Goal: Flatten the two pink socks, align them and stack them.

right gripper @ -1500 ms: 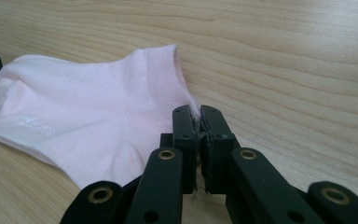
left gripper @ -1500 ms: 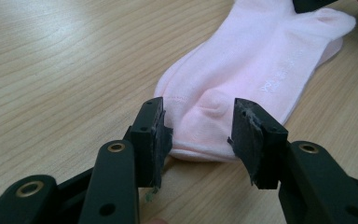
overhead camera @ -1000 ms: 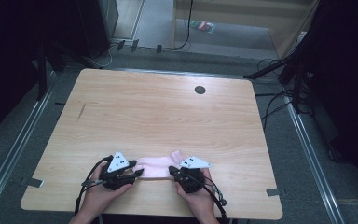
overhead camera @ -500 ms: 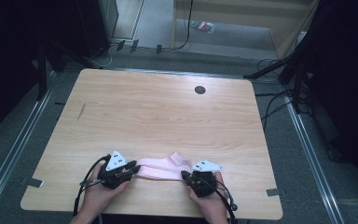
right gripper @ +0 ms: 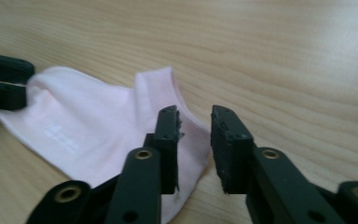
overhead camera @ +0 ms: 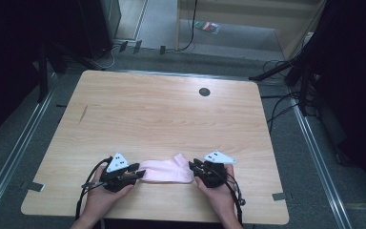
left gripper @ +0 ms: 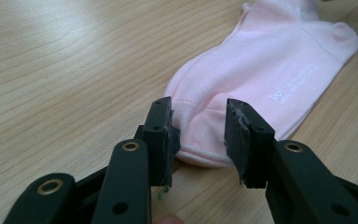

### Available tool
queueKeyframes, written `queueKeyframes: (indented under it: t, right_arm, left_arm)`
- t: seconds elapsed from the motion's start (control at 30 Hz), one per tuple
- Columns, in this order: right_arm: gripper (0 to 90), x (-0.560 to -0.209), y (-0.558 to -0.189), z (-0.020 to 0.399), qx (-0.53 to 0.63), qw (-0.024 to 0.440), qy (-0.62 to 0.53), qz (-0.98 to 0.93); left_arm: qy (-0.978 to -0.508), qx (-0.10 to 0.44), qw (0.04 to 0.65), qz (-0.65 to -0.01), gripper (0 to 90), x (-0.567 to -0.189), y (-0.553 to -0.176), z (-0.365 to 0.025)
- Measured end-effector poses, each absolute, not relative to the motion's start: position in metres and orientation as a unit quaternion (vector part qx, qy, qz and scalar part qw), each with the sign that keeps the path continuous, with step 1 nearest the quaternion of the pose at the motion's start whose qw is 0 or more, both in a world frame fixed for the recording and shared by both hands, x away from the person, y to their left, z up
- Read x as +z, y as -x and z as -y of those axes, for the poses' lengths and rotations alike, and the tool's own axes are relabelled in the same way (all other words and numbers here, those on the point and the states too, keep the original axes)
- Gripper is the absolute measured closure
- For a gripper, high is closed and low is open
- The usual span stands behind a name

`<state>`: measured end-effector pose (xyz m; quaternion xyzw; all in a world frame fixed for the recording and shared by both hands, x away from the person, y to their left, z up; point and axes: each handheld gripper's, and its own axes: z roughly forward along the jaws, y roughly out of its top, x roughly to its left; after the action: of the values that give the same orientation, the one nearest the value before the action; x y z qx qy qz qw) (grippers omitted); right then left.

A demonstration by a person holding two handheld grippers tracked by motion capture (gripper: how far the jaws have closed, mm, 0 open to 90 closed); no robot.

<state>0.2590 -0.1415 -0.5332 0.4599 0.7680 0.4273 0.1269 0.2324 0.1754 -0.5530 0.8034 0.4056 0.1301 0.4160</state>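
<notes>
The pink sock [overhead camera: 164, 171] (probably flat) lies left-to-right between both hand-held grippers, left [left gripper: 198, 135] and right [right gripper: 195, 140], each released.

Both forearms came in from bottom edge, hands low near table's front. Left gripper [overhead camera: 134, 172] pointed right, jaws apart. Right gripper [overhead camera: 193, 167] pointed left twd it, jaws also apart. Each hand wrapped round its gripper body.

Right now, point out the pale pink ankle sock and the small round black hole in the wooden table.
pale pink ankle sock [left gripper: 261, 70], left gripper view, mid-body fabric.
small round black hole [overhead camera: 204, 91], high view, its centre.
</notes>
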Motion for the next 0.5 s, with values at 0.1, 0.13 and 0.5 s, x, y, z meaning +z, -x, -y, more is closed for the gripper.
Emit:
queueKeyframes:
  t: [0.1, 0.13, 0.5]
  right_arm:
    - [70.1, -0.5418, -0.2627, 0.1381, 0.412, 0.122, -0.464, -0.775]
    - [71.0, -0.543, -0.2629, 0.1372, 0.409, 0.123, -0.461, -0.777]
    - [86.1, -0.5451, -0.2643, 0.1403, 0.404, 0.131, -0.472, -0.773]
  left_arm:
    - [-0.806, 0.136, 0.411, -0.403, 62.5, -0.5528, -0.2319, -0.1745]
    - [-0.806, 0.137, 0.411, -0.403, 62.6, -0.5529, -0.2321, -0.1744]
    - [-0.804, 0.136, 0.411, -0.408, 66.2, -0.553, -0.2332, -0.1757]
